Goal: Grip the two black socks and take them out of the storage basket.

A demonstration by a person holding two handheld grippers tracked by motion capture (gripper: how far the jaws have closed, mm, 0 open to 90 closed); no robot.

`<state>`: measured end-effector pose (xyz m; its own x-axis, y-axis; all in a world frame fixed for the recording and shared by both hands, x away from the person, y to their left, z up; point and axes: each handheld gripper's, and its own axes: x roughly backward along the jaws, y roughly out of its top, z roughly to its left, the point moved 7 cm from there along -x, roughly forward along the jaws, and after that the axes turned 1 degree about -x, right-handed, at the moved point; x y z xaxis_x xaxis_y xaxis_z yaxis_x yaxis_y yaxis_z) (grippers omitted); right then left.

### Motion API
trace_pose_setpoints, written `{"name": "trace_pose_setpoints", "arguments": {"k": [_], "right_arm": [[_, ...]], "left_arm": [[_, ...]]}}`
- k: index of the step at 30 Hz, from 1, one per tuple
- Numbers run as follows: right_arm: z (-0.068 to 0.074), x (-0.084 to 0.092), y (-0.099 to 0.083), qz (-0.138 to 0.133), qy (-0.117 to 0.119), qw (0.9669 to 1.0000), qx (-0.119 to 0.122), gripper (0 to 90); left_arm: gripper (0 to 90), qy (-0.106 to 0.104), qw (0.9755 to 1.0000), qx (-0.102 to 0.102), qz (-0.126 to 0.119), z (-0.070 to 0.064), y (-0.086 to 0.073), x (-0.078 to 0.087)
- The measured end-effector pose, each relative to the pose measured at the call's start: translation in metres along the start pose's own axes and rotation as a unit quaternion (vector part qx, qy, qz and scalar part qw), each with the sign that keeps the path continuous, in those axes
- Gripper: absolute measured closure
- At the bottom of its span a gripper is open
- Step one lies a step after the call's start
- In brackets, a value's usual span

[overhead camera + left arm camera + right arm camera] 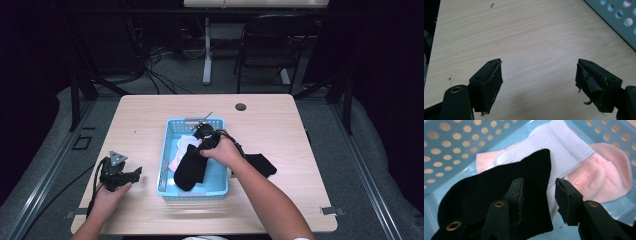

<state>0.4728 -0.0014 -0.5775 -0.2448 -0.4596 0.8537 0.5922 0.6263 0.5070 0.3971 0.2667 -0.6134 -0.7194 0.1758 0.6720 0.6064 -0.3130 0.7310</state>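
Right gripper (pixel 537 200), jaws parted over the perforated blue plastic basket (pixel 446 142), could snag the limp black knit sock (pixel 486 192) and drag it out; left gripper (pixel 539 82) rests open, empty.

This looks like a lab or recording room rather than a home. A light wooden table (pixel 150 120) stands on grey carpet (pixel 350 150), ringed by black metal frame bars (pixel 75 100). Beyond the table, loose cables (pixel 155 75) trail across the floor beside the white leg of a desk (pixel 207 50) and an empty black folding chair (pixel 270 45). The surroundings are dark.
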Motion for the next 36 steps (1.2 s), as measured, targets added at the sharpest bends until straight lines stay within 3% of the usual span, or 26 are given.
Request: {"name": "trace_pose_setpoints", "arguments": {"k": [8, 12, 14, 17, 25, 30, 36], "right_arm": [[0.000, -0.005, -0.006, 0.025, 0.007, 0.9995, -0.017, 63.9], [0.000, -0.005, -0.008, 0.032, 0.007, 0.9994, -0.013, 73.0], [0.000, -0.004, -0.010, 0.037, 0.002, 0.9993, -0.003, 81.9], [0.000, -0.002, -0.009, 0.029, 0.004, 0.9996, -0.001, 86.9], [0.004, 0.011, -0.006, 0.012, 0.003, 0.9998, 0.014, 88.5], [0.011, 0.019, -0.002, -0.011, 0.006, 0.9997, 0.021, 88.7], [0.026, 0.041, 0.004, -0.036, 0.009, 0.9981, 0.048, 88.8]], "left_arm": [[21.4, 0.000, 1.0000, -0.001, 0.001, 0.001, 0.000, 0.000], [21.4, 0.000, 1.0000, -0.001, 0.001, 0.001, 0.000, 0.000], [21.5, 0.000, 1.0000, -0.001, 0.001, 0.000, 0.000, 0.000], [21.4, 0.000, 1.0000, 0.000, 0.002, 0.001, 0.000, 0.000], [21.4, 0.000, 1.0000, -0.001, 0.002, 0.001, 0.000, 0.000], [21.4, 0.000, 1.0000, -0.001, 0.002, 0.001, 0.000, 0.000], [21.5, 0.001, 1.0000, -0.001, 0.002, 0.001, 0.000, 0.000]]}}
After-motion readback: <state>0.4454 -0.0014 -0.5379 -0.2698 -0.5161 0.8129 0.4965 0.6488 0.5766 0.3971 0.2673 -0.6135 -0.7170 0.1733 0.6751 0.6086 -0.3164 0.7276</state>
